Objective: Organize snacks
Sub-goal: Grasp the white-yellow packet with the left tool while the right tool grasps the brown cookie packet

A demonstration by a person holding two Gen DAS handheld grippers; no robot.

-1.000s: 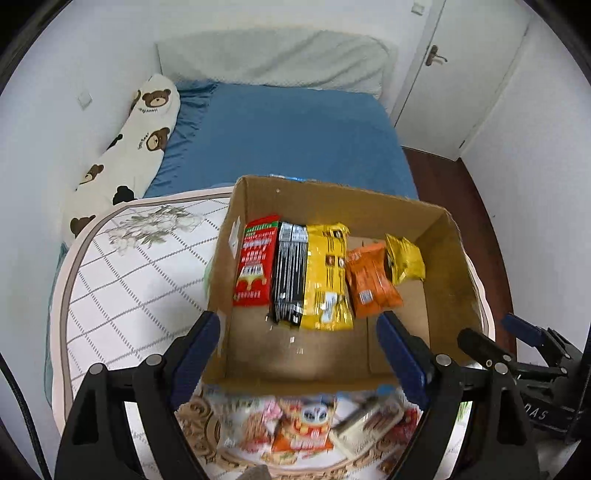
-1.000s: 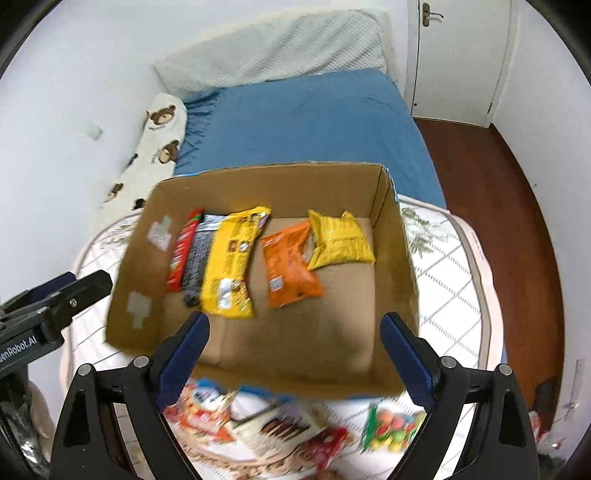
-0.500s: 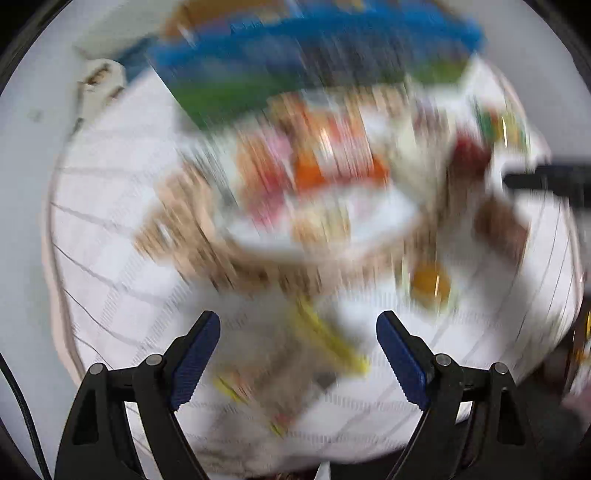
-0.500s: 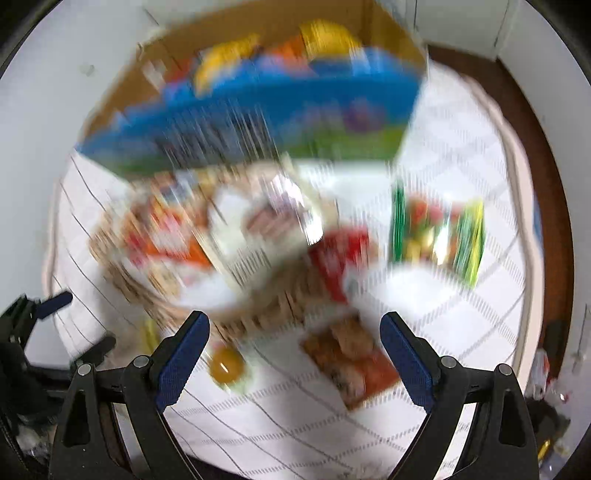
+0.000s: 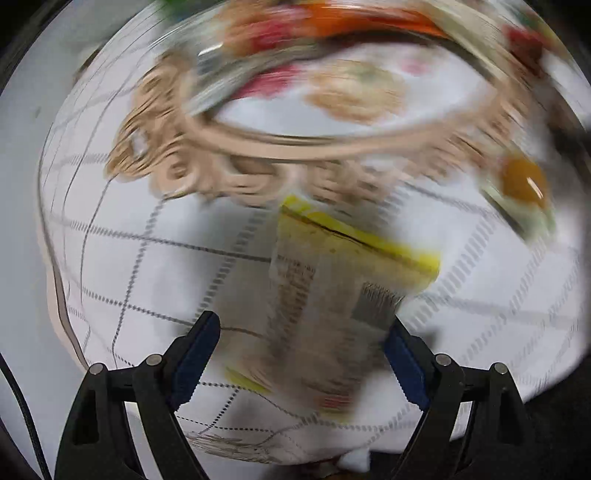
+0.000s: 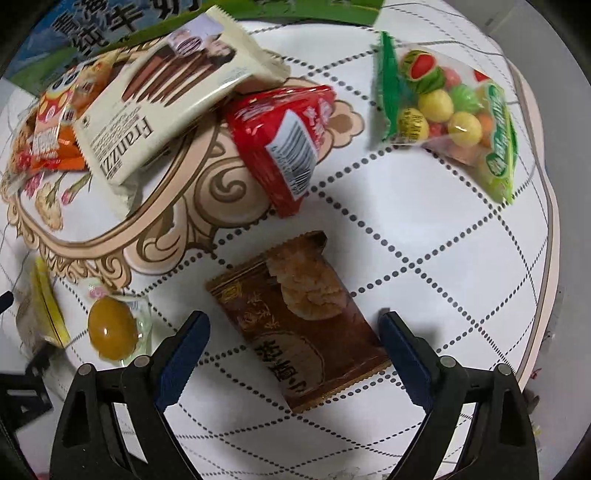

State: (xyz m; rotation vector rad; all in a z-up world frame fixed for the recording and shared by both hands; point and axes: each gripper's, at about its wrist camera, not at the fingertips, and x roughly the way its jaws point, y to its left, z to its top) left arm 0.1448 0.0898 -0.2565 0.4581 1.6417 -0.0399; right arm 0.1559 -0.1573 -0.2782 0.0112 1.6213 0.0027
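In the blurred left wrist view my left gripper [image 5: 299,354] is open, its jaws on either side of a yellow-edged tan packet [image 5: 332,295] lying on the white quilted cloth; contact cannot be told. In the right wrist view my right gripper [image 6: 295,343] is open, straddling a brown pastry packet [image 6: 299,325] flat on the cloth. Beyond lie a red packet [image 6: 284,140], a cream Franzzi wafer pack [image 6: 162,99], an orange packet [image 6: 51,125], a fruit candy bag [image 6: 454,110] and a yellow jelly cup [image 6: 110,328].
The box's blue-green printed side [image 6: 74,33] runs along the top of the right wrist view. The yellow-edged packet [image 6: 44,314] and part of the left gripper show at that view's left edge. The cloth edge [image 6: 550,240] curves down the right.
Both grippers have dropped from looking into the cardboard box to just above the cloth, each now over a packet. The box has slid out of view at the top.
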